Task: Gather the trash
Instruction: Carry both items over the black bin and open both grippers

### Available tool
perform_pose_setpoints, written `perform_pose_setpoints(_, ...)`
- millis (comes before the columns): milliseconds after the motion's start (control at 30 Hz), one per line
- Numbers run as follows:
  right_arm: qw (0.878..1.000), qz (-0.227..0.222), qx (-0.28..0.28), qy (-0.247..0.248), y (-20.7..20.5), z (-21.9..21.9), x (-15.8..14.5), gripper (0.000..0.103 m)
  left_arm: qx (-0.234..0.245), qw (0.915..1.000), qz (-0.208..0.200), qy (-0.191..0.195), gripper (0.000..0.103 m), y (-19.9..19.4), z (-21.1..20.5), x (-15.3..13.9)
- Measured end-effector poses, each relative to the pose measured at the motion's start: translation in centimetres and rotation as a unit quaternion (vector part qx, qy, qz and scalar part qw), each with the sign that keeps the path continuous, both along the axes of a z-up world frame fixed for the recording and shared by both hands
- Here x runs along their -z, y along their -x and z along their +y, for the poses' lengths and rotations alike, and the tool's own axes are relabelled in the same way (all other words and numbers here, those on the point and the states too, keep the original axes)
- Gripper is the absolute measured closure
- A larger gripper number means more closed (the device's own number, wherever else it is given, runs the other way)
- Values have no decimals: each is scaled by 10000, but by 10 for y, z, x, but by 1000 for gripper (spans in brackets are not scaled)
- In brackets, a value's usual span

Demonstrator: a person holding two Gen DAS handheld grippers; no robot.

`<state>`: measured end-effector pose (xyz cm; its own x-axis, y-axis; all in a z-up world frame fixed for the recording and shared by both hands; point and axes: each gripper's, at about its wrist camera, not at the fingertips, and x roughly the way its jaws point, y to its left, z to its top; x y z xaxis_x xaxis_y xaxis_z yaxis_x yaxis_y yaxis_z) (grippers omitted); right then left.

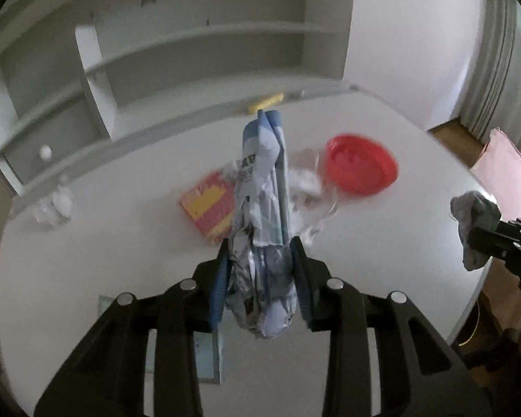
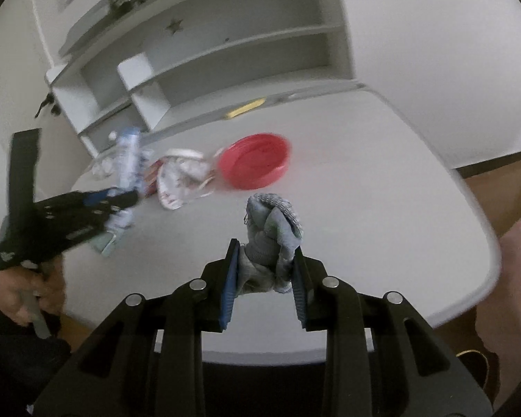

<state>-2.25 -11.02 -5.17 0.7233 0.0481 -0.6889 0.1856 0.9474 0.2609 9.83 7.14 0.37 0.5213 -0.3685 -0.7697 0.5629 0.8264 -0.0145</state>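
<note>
Left gripper (image 1: 260, 274): blue pads (image 1: 220, 290) clamped on the lower part of a crumpled blue-and-white wrapper (image 1: 262, 187), held clear of the white table (image 1: 87, 278), presumably for carrying to a bin (none in view). Long axis of the wrapper in line with the fingers, its free end pointing away toward the far shelf unit (image 1: 198, 52); crushed tail bulging back between the pads.

Right gripper (image 2: 265, 278): closed narrowly on a bunched grey cloth (image 2: 272, 229), gripped at its base, the ribbed edge standing up and forward; whether trash or wiping rag, not determinable.

Beyond the left fingers, on the table: a red-and-yellow packet (image 1: 210, 208) just left of the wrapper, clear crumpled plastic (image 1: 309, 187) just right, a red lid (image 1: 361, 165) farther right, a white paper ball (image 1: 54, 205) at far left. All apparently awaiting collection.
</note>
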Motion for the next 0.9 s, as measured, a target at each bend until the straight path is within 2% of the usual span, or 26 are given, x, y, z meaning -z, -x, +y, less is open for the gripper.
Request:
perform_pose_setpoints(67,9998,-49,217,-5,12,-17,-2,76,95,9998,-65,143,69,8,-8,-13)
perform_pose_setpoints(167,9966,-70,822,-67,43,-61,0,76,540,9978,-129,367,69,26,-43,-26)
perform_pose_setpoints(267,9908,-45,1345,-103,74,-99,5,76,1202,9913,-126,515,69,54,-101,-28)
perform_pose_setpoints(333,9826,10,1852,-156,107,-132,14,76,1644,9847,-8,584,69,77,-145,-23)
perform_pose_setpoints(467,9589,127,2822,-277,175,-186,38,76,2656,9610,300,713,69,133,-235,-4)
perform_pose_setpoints(533,9427,300,3306,-350,214,-212,57,76,3205,9426,528,770,69,166,-280,14)
perform_pose_setpoints(567,9361,375,3474,-409,231,-221,66,76,3364,9367,601,760,69,177,-296,22)
perform_pose_setpoints(700,9059,748,4104,-724,298,-254,114,76,4108,9037,1017,644,69,233,-362,77)
perform_pose_setpoints(800,8849,1028,4419,-1057,339,-271,156,76,4405,8860,1396,376,69,266,-395,124)
perform_pose_setpoints(900,8704,1286,4558,-1349,361,-281,193,76,4578,8736,1651,-5,69,288,-415,171)
